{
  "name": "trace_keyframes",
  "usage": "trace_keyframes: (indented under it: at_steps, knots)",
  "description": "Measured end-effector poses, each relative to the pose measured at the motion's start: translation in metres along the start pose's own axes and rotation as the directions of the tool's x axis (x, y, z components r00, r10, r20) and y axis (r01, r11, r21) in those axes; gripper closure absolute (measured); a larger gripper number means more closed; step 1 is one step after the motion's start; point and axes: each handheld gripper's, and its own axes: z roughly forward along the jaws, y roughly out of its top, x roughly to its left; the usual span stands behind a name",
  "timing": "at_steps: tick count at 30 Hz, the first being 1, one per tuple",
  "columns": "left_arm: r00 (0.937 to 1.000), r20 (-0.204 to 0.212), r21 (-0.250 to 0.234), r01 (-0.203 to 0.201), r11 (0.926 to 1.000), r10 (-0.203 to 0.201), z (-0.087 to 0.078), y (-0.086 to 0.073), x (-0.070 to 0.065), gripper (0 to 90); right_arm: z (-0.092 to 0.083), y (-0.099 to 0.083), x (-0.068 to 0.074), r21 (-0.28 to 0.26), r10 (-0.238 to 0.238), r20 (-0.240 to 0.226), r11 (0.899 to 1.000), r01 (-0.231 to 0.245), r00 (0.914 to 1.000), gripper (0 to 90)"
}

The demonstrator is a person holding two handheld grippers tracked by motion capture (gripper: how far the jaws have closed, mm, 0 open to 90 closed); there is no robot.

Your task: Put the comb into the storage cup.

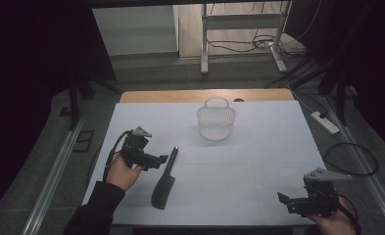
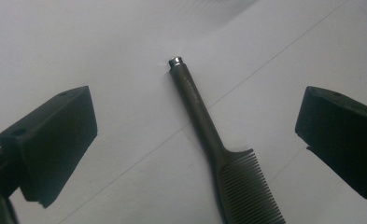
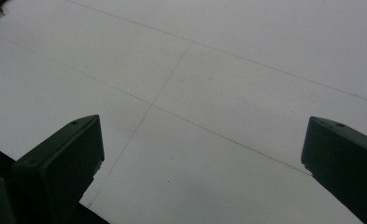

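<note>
While the left tongs (image 1: 161,158) hover just beside the comb (image 1: 164,181), their jaws stand spread wide with nothing between the pads. Seen from the left gripper view, the comb (image 2: 218,144) lies flat on the white desk (image 1: 249,161), handle between the jaws without contact. At the near right corner, the right tongs (image 1: 284,198) are likewise spread and hold nothing. A white basket (image 1: 216,119) stands upright farther back, well apart from the comb.
</note>
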Motion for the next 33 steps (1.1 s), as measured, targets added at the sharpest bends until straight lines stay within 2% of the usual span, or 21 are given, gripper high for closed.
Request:
trace_keyframes:
  at_steps: [19,33]
  knots:
    - [0.9999,0.004,-0.003,0.014,0.9999,-0.014,0.018,0.019,0.002,0.0,0.0,0.0,0.0,0.001,-0.003,-0.003,1.0,0.003,1.0,0.0]
    - [0.9998,0.004,0.025,-0.018,0.9995,0.018,0.036,0.035,-0.007,0.0,0.001,0.0,0.0,0.002,-0.002,-0.004,1.0,0.002,1.0,0.0]
